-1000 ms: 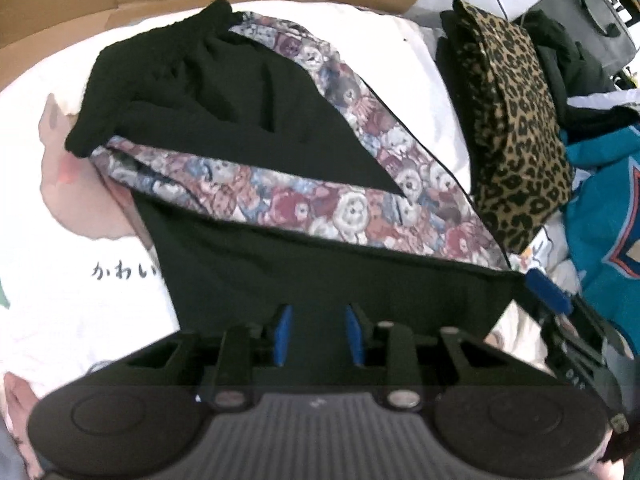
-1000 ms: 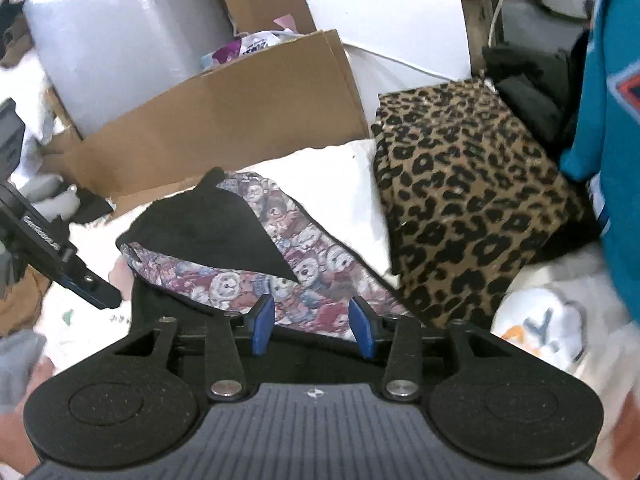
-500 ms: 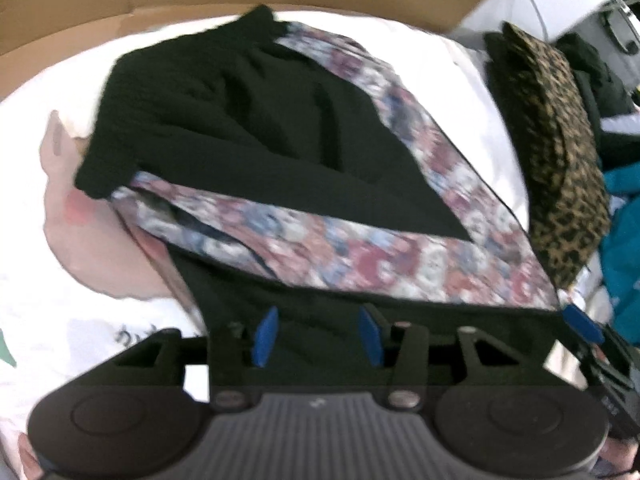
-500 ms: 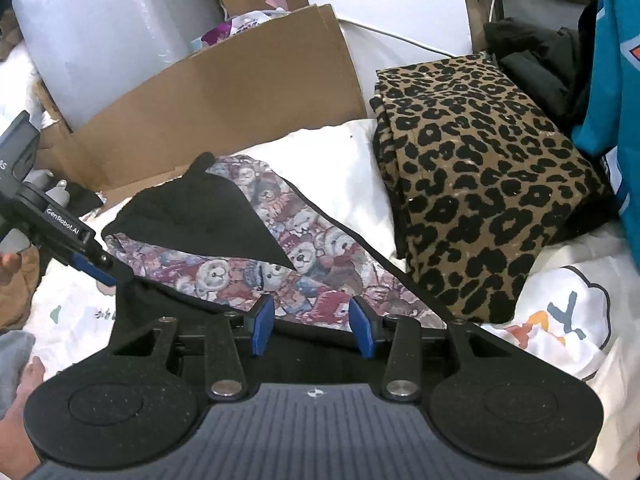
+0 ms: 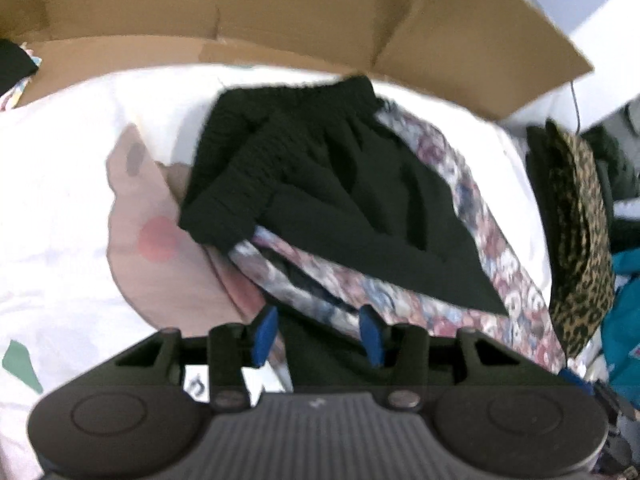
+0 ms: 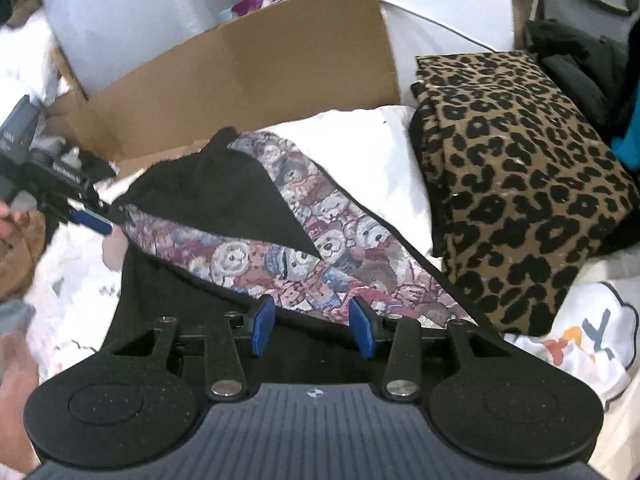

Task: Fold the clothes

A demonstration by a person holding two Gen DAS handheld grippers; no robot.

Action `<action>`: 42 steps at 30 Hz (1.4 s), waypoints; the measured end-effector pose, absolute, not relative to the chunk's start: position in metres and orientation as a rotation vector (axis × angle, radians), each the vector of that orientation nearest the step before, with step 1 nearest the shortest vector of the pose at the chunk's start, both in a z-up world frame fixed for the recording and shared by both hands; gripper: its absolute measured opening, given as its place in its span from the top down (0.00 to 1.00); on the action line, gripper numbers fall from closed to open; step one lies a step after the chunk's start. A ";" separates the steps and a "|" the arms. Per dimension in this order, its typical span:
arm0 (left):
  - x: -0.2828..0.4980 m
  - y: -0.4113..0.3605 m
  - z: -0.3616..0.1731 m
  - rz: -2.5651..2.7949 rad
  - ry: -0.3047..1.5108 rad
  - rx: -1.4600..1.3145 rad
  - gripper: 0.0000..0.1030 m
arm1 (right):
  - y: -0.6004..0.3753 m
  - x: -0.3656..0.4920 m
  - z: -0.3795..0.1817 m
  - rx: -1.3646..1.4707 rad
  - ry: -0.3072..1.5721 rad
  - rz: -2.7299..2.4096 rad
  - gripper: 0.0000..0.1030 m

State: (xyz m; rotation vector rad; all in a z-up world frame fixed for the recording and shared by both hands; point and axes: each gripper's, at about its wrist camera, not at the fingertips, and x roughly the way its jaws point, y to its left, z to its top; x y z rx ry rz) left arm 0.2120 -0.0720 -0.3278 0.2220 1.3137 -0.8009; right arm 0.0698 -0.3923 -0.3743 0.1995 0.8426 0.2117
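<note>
A black garment with teddy-bear print panels [image 5: 360, 200] lies partly folded on a white printed sheet [image 5: 60, 160], its gathered waistband at the far end. My left gripper [image 5: 316, 320] hovers open over the near bear-print edge, with cloth below the blue pads [image 5: 264, 336] and nothing pinched. In the right wrist view the same garment [image 6: 320, 240] stretches away from me. My right gripper [image 6: 312, 316] stands open just above its black hem. The left gripper [image 6: 88, 216] shows there at the garment's left corner.
A folded leopard-print cloth [image 6: 520, 180] lies right of the garment. Cardboard flaps [image 6: 240, 68] rise behind the sheet. Dark clothes and a teal garment [image 5: 624, 300] pile up at the far right. A person's hand [image 6: 16, 360] shows at the lower left.
My left gripper has moved left and forward toward the waistband, and its jaws have spread wider. The right gripper has stayed open over the hem and barely shifted.
</note>
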 end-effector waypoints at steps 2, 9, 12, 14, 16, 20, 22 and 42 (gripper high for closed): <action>0.218 -0.062 -0.331 -0.783 1.302 0.140 0.53 | -0.389 0.070 -0.375 0.168 0.846 0.207 0.53; 0.229 -0.024 -0.356 -0.819 1.258 -0.038 0.52 | -0.388 0.070 -0.382 0.130 0.847 0.166 0.53; 0.231 -0.017 -0.369 -0.854 1.245 -0.094 0.49 | -0.388 0.070 -0.385 0.115 0.847 0.148 0.53; 0.235 -0.015 -0.376 -0.874 1.236 -0.126 0.48 | -0.387 0.070 -0.386 0.111 0.846 0.142 0.53; 0.238 -0.016 -0.381 -0.871 1.220 -0.139 0.48 | -0.386 0.069 -0.387 0.111 0.845 0.138 0.53; 0.248 -0.015 -0.384 -0.867 1.210 -0.211 0.48 | -0.382 0.067 -0.387 0.113 0.836 0.140 0.53; 0.251 -0.015 -0.381 -0.877 1.197 -0.244 0.49 | -0.380 0.066 -0.387 0.109 0.830 0.147 0.53; 0.268 -0.055 -0.336 -0.887 1.209 -0.248 0.83 | -0.399 0.064 -0.391 0.053 0.826 0.115 0.53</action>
